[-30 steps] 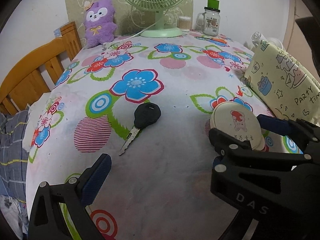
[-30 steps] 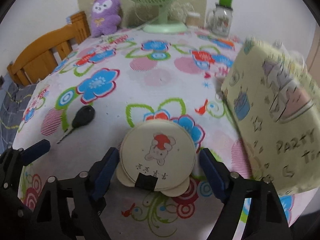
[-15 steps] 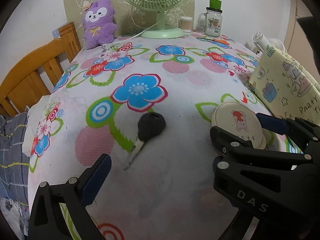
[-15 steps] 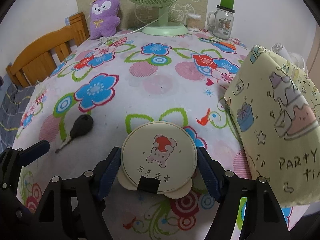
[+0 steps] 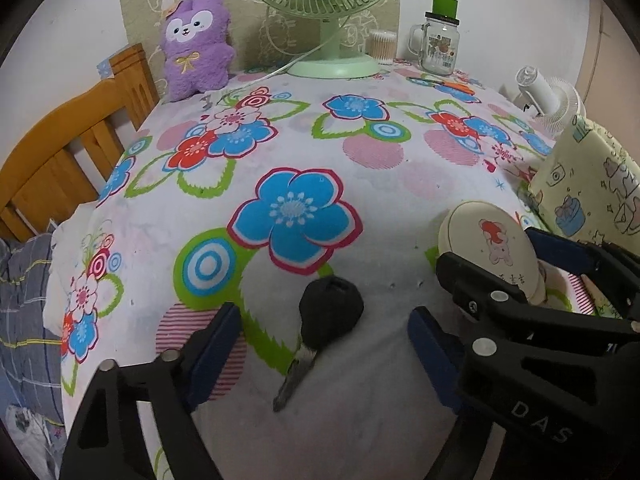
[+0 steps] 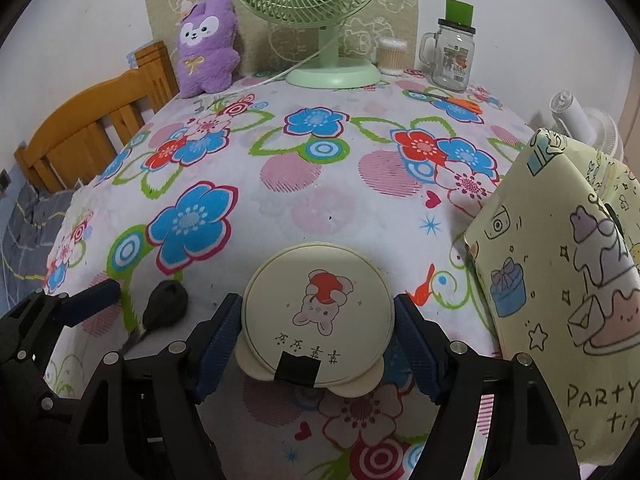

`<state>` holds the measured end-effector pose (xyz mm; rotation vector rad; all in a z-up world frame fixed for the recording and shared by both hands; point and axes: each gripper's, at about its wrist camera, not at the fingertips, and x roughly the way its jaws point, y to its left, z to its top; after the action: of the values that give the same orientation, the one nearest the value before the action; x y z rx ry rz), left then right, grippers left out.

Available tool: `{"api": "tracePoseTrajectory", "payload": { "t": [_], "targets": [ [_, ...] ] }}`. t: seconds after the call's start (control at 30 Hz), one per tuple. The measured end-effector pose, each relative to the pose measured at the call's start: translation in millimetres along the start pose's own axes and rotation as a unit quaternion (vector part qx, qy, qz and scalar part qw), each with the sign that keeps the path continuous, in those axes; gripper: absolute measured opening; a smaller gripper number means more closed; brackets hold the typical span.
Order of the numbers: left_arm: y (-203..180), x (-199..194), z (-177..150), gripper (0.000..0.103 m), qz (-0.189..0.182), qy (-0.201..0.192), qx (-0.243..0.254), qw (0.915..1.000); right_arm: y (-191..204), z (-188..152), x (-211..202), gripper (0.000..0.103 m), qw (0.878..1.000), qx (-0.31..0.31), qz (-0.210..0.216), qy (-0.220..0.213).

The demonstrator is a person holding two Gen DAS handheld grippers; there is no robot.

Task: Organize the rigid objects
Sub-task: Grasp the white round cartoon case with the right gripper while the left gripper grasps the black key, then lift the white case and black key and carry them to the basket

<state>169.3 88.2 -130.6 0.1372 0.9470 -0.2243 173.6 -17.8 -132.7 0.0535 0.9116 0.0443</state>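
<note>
Item: black-headed key (image 5: 320, 332), lying flat on the flowered tablecloth (image 5: 304, 128), lower centre of the left wrist frame, blade pointing toward the bottom edge. Left gripper (image 5: 324, 346): jaws straddle the key, one blue pad on each side, neither pad touching it; the jaws have just been closing, with the key between them but not clamped. Item: round cream compact case (image 6: 318, 318) with a cartoon animal print and black clasp, lower centre of the right wrist frame, resting on the cloth. Right gripper (image 6: 320, 338): blue pads pressed against the case's left and right rims, clamped on it; the jaws have been closing on it. In the left wrist frame the case sits at right, just right of the key. Item: pale yellow printed pouch (image 6: 560, 280), right edge, near the case. Rear of table, top of frame: green desk fan (image 6: 320, 20), purple plush toy (image 6: 208, 44), glass mug jar with green cap (image 6: 452, 48). Wooden chair (image 5: 68, 140), upper left.
</note>
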Motion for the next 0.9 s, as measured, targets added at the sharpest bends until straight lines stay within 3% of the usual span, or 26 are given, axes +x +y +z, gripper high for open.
{"api": "tracePoseTrajectory", "payload": {
  "t": [0.1,0.27,0.9],
  "targets": [
    [0,1,3,0.072,-0.015,0.001,0.0,0.9999,-2,3,2,0.077,1.0,0.005,0.001,0.001],
    [-8,-3,4,0.033,-0.03,-0.003,0.011,0.9995,-4,5,2,0.077,1.0,0.009,0.0,0.001],
    [-26,-26,-7,0.032,-0.019,-0.011,0.006,0.9997,-12,-8,-24,0.077,1.0,0.006,-0.003,-0.008]
  ]
}}
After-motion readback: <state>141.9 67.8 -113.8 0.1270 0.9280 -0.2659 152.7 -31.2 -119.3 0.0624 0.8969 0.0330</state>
